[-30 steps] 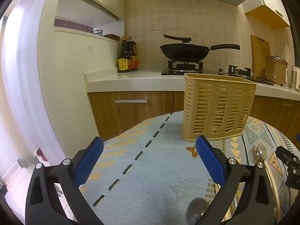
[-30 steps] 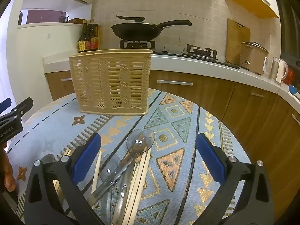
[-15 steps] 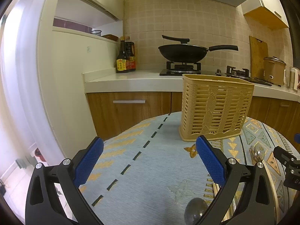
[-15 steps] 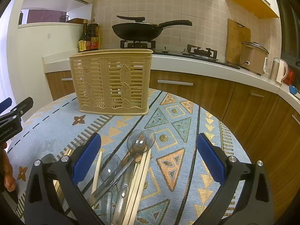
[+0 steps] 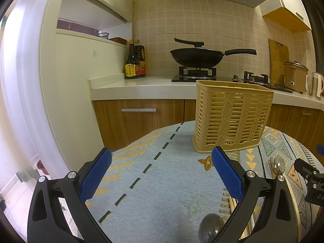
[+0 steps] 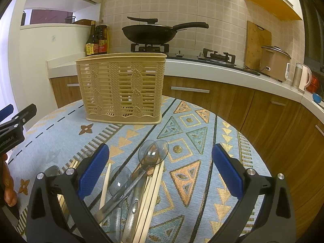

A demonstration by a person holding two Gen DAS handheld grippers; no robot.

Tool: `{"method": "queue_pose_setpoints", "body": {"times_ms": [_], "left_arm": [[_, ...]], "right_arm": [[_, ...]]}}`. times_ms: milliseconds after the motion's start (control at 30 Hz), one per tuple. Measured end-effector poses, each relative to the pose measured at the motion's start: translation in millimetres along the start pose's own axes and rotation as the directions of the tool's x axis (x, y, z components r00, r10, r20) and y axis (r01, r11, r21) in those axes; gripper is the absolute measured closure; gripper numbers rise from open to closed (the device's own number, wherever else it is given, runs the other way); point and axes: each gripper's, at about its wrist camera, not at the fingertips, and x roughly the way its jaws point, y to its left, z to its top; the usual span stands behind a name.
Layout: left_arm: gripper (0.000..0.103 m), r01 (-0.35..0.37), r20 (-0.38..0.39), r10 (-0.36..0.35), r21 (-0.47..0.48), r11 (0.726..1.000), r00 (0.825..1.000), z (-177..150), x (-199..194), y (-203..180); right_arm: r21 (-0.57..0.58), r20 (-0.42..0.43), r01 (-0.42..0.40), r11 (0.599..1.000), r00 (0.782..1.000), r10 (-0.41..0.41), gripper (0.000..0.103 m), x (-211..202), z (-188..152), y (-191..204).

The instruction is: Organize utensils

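A beige slotted utensil basket (image 6: 121, 87) (image 5: 230, 119) stands upright on the round table's patterned cloth (image 6: 192, 141). A loose pile of clear plastic spoons (image 6: 149, 156), a metal spoon and pale chopsticks (image 6: 154, 184) lies on the cloth in front of it. My right gripper (image 6: 160, 170) hovers open right over this pile, holding nothing. My left gripper (image 5: 162, 174) is open and empty over bare cloth left of the basket. One spoon bowl (image 5: 210, 228) lies near its right finger. The left gripper's tip (image 6: 18, 119) shows at the right wrist view's left edge.
A kitchen counter (image 5: 141, 85) runs behind the table, with sauce bottles (image 5: 134, 60), a black wok (image 5: 196, 56) on the stove, a cutting board, a rice cooker (image 6: 273, 62) and a kettle. Wooden cabinets sit below. The table edge drops off at left and right.
The left wrist view has tilted slightly, so the basket sits a little lower and farther left in it. The right gripper and the utensil pile have hardly shifted. Both grippers stay open.
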Motion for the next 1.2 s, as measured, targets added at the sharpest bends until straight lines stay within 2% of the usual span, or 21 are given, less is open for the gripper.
{"method": "queue_pose_setpoints", "body": {"times_ms": [567,633,700,733,767,800,867,933,967,1033,1133,1167,1200], "left_arm": [[0.007,0.009,-0.006,-0.009,0.0,1.0,1.0,-0.7,2.2,-0.4],[0.007,0.014,-0.027,-0.014,-0.009,1.0,1.0,-0.3,6.2,1.0],[0.008,0.067,-0.092,-0.071,-0.043,0.997,0.993,-0.3,14.6,8.3],[0.008,0.128,-0.152,-0.137,-0.072,0.989,0.979,-0.6,20.9,13.9],[0.01,0.192,-0.205,-0.211,-0.109,0.975,0.956,-0.4,25.4,20.0],[0.017,0.231,-0.232,-0.259,-0.139,0.963,0.938,-0.2,26.9,25.2],[0.02,0.281,-0.276,-0.324,-0.185,0.942,0.905,1.8,26.0,35.5],[0.02,0.29,-0.293,-0.337,-0.193,0.937,0.895,2.7,22.5,38.5],[0.02,0.302,-0.319,-0.348,-0.186,0.935,0.882,3.4,19.7,38.3],[0.024,0.319,-0.342,-0.358,-0.168,0.933,0.869,1.5,15.2,35.5],[0.028,0.343,-0.406,-0.364,-0.126,0.931,0.838,-1.2,9.9,24.8],[0.03,0.351,-0.439,-0.363,-0.112,0.93,0.822,-3.4,10.1,21.0],[0.036,0.37,-0.491,-0.371,-0.102,0.923,0.788,-9.6,10.8,13.8]], "right_arm": [[0.016,-0.023,0.024,1.0,0.999,-0.024,0.006,5.8,0.1,-2.6],[0.029,-0.027,0.028,0.999,0.999,-0.028,0.006,6.1,1.3,-6.1],[0.051,-0.036,0.016,0.999,0.999,-0.014,0.006,5.5,3.8,-10.9],[0.064,-0.048,0.007,0.998,0.999,-0.004,0.006,5.8,5.8,-14.0],[0.077,-0.068,0.009,0.997,0.998,-0.004,0.006,5.8,9.2,-17.8],[0.078,-0.085,0.017,0.997,0.996,-0.011,0.007,5.8,12.8,-20.3],[0.079,-0.119,-0.003,0.997,0.993,0.013,0.009,5.4,19.5,-24.2],[0.086,-0.144,-0.033,0.996,0.988,0.045,0.013,5.5,24.0,-25.8],[0.089,-0.163,-0.043,0.995,0.985,0.057,0.017,5.9,25.7,-26.1],[0.089,-0.202,-0.061,0.994,0.976,0.078,0.022,8.4,26.3,-24.7],[0.102,-0.248,-0.095,0.99,0.962,0.117,0.031,11.4,26.1,-22.5],[0.109,-0.268,-0.103,0.989,0.955,0.129,0.036,13.0,25.6,-22.3],[0.118,-0.289,-0.109,0.987,0.947,0.139,0.041,15.2,25.0,-22.9]]}}
